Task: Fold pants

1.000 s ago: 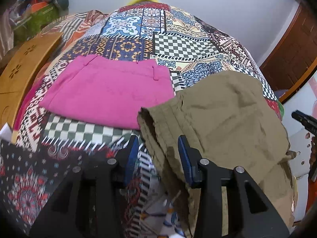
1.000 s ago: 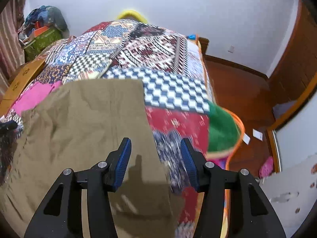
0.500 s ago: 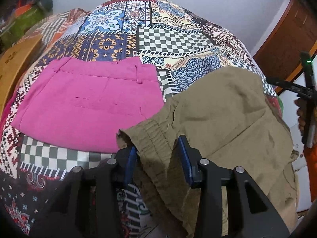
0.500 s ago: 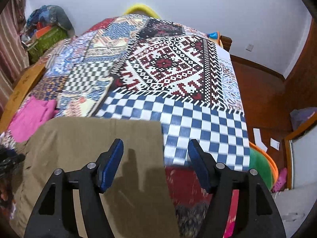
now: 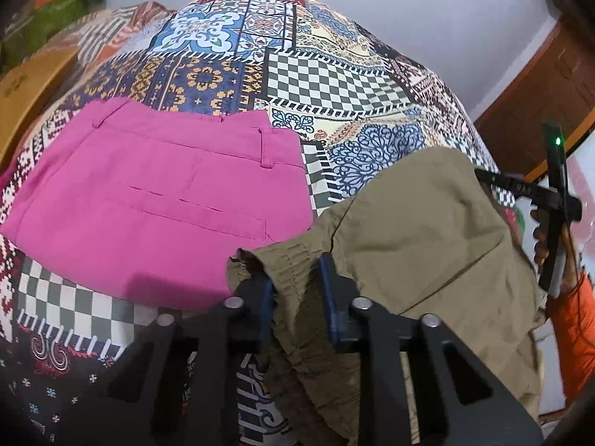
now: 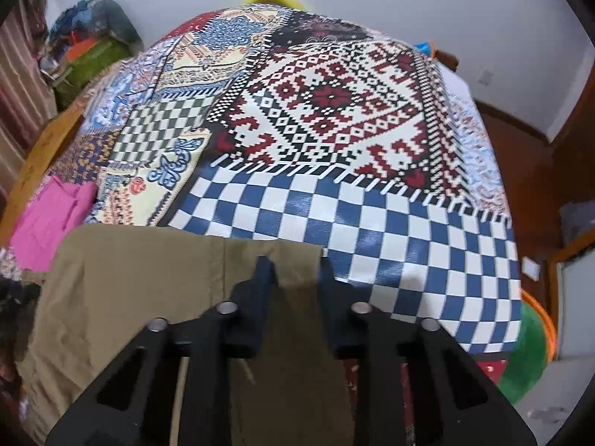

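Left wrist view: at lower centre, the left gripper point(image 5: 297, 293) stands with jaws pinched on the gathered waistband of the olive pants point(image 5: 427, 238), apparently to anchor that end for a fold. Folded pink pants point(image 5: 156, 200) lie at centre left on the patchwork bedspread point(image 5: 327, 81).

Right wrist view: at lower centre, the right gripper point(image 6: 293, 278) has jaws closed on the olive pants' far corner, seemingly sharing the lift.

Around me: bed and clutter

I see a patchwork quilt point(image 6: 334, 119), folded pink pants point(image 5: 148, 200) on it, a green bag point(image 6: 93, 59) and a wooden door point(image 5: 539, 85).
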A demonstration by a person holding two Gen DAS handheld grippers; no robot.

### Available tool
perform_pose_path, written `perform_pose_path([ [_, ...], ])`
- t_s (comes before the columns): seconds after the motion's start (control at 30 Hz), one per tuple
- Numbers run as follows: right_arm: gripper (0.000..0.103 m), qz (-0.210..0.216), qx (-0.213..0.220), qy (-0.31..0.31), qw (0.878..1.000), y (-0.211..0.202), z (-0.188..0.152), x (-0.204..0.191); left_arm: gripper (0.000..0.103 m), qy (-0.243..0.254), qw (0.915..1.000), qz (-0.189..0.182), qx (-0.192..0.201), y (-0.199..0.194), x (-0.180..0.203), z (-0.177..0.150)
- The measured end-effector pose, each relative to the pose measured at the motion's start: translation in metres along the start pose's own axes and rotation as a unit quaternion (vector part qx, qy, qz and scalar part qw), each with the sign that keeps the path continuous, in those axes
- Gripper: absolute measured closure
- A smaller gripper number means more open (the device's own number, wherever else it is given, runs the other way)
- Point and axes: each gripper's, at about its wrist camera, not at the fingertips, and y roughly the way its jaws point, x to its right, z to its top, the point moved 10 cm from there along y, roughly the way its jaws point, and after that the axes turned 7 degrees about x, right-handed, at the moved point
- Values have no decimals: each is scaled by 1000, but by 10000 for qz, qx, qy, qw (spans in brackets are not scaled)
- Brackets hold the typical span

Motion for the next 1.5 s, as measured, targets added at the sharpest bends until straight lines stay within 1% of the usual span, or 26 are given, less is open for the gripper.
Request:
perform_pose_path([
  [0.07,93,-69,87,-12,9999,-3,2,2,92,-44,10000,10,34,-1,0,2],
  [0.2,96,-136,333,183,9992,-15,9,10,94,-4,9999,-53,129,-7,4,8],
  [0.3,97,-176,599,233,9978,-29,19,12,97,123,9996,14,247,-14,9,19],
  [0.43,98,-239,851,349,9955,-45,41,13,97,296,9980,42,549,-30,19,41],
  [0.5,98,-275,1059,431,9931,-61,54,15,98,334,9967,-19,744,-42,27,55],
  [0.57,98,-218,1245,501,9907,-80,65,15,98,417,9947,-70,941,-56,35,69],
  [0.63,98,-124,1354,548,9892,-97,71,14,98,505,9928,-107,1082,-67,43,78],
  [0.77,99,-113,1688,459,9845,-139,79,11,98,657,9894,-253,1272,-89,60,89],
  [0.9,99,-46,1856,446,9816,-178,67,12,98,716,9877,-442,1316,-108,72,85],
  [1.03,99,-19,1878,492,9810,-202,46,10,98,868,9862,-505,1313,-129,83,73],
  [1.33,99,97,1896,531,9804,-266,-6,-2,98,1160,9837,-578,1250,-187,106,31],
  [1.5,99,117,1786,585,9821,-285,-32,-6,98,1232,9839,-567,1166,-211,114,2],
])
